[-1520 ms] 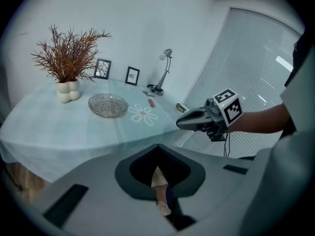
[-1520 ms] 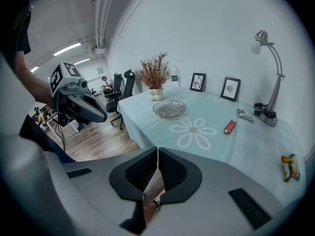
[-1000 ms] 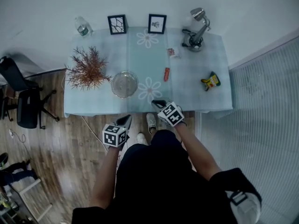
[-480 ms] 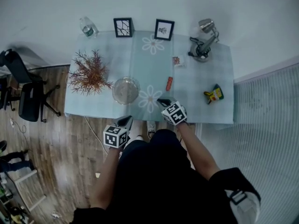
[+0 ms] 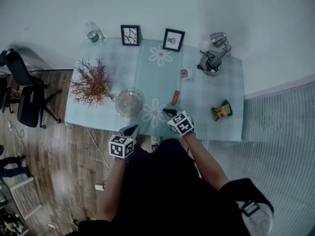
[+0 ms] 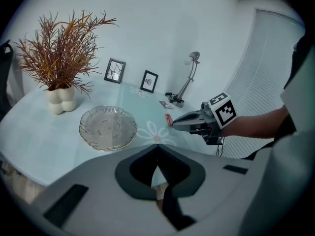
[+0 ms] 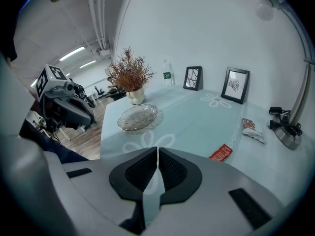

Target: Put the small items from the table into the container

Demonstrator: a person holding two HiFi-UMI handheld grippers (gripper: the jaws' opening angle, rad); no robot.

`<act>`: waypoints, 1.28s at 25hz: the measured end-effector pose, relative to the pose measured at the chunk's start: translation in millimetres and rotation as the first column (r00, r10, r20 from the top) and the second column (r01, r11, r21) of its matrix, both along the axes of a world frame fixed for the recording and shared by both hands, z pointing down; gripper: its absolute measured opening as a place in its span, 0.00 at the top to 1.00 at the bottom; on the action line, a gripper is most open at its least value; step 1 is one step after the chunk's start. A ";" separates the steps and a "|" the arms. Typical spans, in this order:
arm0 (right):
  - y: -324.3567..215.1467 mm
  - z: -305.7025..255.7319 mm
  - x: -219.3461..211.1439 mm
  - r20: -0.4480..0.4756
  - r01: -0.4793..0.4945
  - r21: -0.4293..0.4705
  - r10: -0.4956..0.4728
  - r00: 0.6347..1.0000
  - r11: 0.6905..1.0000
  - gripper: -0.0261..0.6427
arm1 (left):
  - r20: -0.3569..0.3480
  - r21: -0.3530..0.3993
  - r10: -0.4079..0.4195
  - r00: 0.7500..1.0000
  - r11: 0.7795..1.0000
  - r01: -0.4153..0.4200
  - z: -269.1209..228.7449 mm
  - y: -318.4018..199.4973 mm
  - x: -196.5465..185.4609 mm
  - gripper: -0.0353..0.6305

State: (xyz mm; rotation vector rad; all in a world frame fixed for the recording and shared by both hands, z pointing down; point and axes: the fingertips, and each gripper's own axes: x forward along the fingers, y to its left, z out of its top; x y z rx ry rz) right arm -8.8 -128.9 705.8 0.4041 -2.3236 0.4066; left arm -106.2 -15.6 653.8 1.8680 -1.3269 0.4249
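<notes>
Both tools are empty. Left gripper (image 5: 133,129): jaws pressed together with nothing between them, hanging off the table edge just on our side of the glass dish (image 5: 130,102). Right gripper (image 5: 167,112): jaws likewise together and empty, over the cloth to the right of the dish, near the red packet (image 5: 175,97).

The dish holds nothing yet. Three small items lie out:
- the red packet, just right of the dish
- a printed packet (image 5: 185,73), further right of the dish and toward the wall
- a yellow-green packet (image 5: 222,110), well apart from the dish on the far right

Risks we note:
- The red packet lies flat on the tablecloth (image 5: 206,90). Closing on it steeply could pinch cloth along with it. Lifting would then drag the cloth and shift the dish.
- Jaws arriving unopened would only shove the packet, possibly further from the dish.
- The dish looks shallow and light. A knock from either gripper at the drop could slide it toward the table edge. A thin packet let go on its rim may slip out.
- The printed packet sits near the desk lamp (image 5: 212,59), on the side of the packet away from the dish. A careless reach there could bump the lamp.
</notes>
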 end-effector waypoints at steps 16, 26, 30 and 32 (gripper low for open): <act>-27.3 16.1 25.2 -0.096 -0.193 -0.006 0.191 0.977 0.981 0.92 | -0.024 -0.027 0.153 0.988 0.988 -0.154 7.0 -36.1 1.1 0.94; -48.4 16.8 33.8 -0.108 -0.335 0.014 0.334 0.936 0.942 0.91 | -0.021 -0.045 0.278 0.960 0.959 -0.279 4.5 -53.8 -1.4 0.94; -54.7 20.7 38.6 -0.133 -0.403 0.035 0.404 0.905 0.915 0.74 | -0.018 -0.051 0.317 0.948 0.947 -0.318 3.5 -57.8 -4.8 0.94; -56.1 22.9 38.8 -0.137 -0.426 0.036 0.427 0.894 0.904 0.74 | -0.017 -0.056 0.334 0.942 0.941 -0.335 4.4 -58.5 -7.3 0.94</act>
